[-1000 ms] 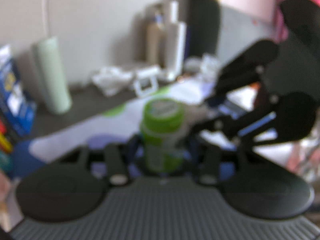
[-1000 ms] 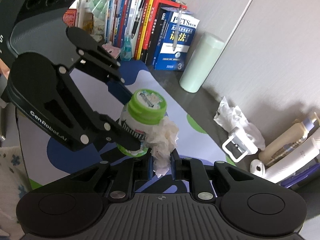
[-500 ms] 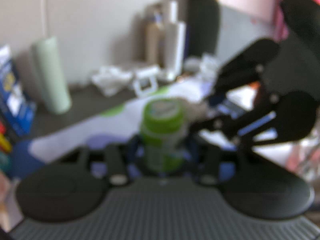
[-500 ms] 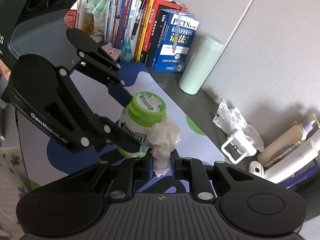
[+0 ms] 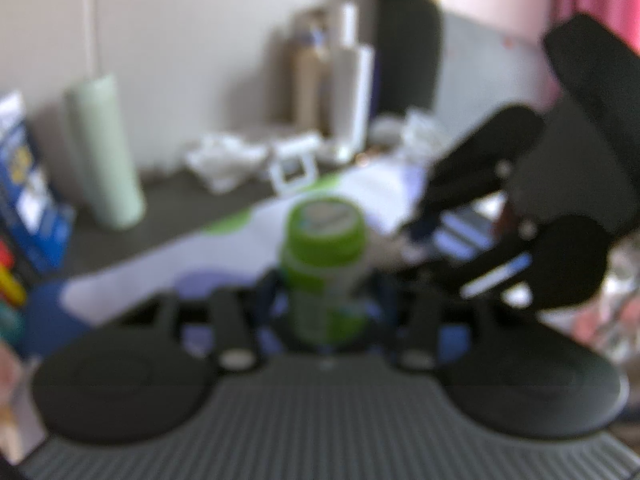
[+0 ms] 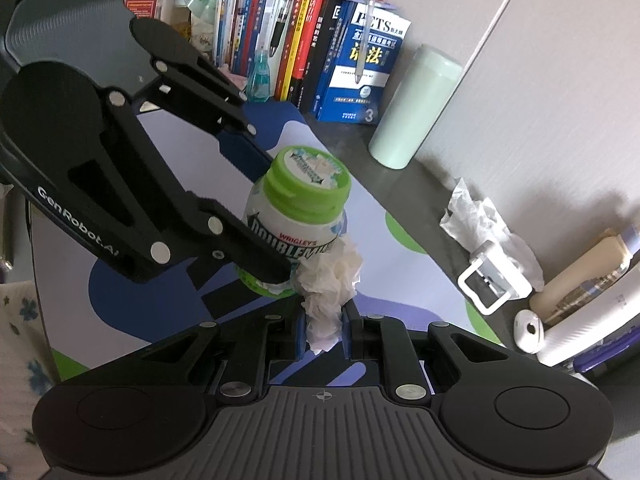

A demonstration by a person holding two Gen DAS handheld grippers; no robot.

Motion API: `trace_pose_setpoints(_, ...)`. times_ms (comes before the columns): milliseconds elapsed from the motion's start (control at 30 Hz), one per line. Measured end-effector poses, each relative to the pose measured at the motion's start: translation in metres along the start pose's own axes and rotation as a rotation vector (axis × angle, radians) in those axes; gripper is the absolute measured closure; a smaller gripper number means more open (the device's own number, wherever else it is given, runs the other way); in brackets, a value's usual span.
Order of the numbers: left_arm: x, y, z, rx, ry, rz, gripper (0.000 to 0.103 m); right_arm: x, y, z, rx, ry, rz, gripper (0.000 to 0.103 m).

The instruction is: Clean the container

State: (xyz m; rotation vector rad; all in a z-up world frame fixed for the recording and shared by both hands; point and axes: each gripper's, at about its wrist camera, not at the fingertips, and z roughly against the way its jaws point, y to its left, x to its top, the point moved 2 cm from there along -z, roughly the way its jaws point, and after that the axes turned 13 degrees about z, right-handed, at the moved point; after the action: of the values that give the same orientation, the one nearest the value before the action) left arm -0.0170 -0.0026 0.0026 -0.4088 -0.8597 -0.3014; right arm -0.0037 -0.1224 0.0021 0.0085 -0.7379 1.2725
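A white gum container [image 6: 296, 236] with a green lid stands upright above a patterned mat. My left gripper [image 6: 260, 240] reaches in from the left and is shut on the container's body. In the blurred left wrist view the same container [image 5: 324, 268] sits between my left gripper [image 5: 326, 308] fingers. My right gripper [image 6: 324, 320] is shut on a crumpled white tissue [image 6: 330, 280], which presses against the container's lower right side. In the left wrist view my right gripper [image 5: 404, 240] comes in from the right.
A row of books [image 6: 304, 40] lines the back left. A pale green cylinder [image 6: 416, 108] stands by the wall. More crumpled tissue [image 6: 480, 216], a white buckle-like piece [image 6: 494, 282] and bottles [image 6: 584, 280] lie at the right. The mat [image 6: 168, 292] covers the desk.
The container and both grippers have shifted only slightly; the tissue stays against the container's side, a little lower on it than before.
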Motion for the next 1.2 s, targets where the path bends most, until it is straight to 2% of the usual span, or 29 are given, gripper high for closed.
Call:
trace_pose_setpoints(633, 0.002, 0.0, 0.0, -0.004, -0.004, 0.006, 0.055, -0.008, 0.008, -0.019, 0.041, 0.043, -0.002, 0.086)
trace_pose_setpoints(1200, 0.0, -0.001, -0.001, -0.004, 0.003, 0.005, 0.055, 0.001, -0.006, 0.005, -0.013, -0.013, -0.007, 0.086)
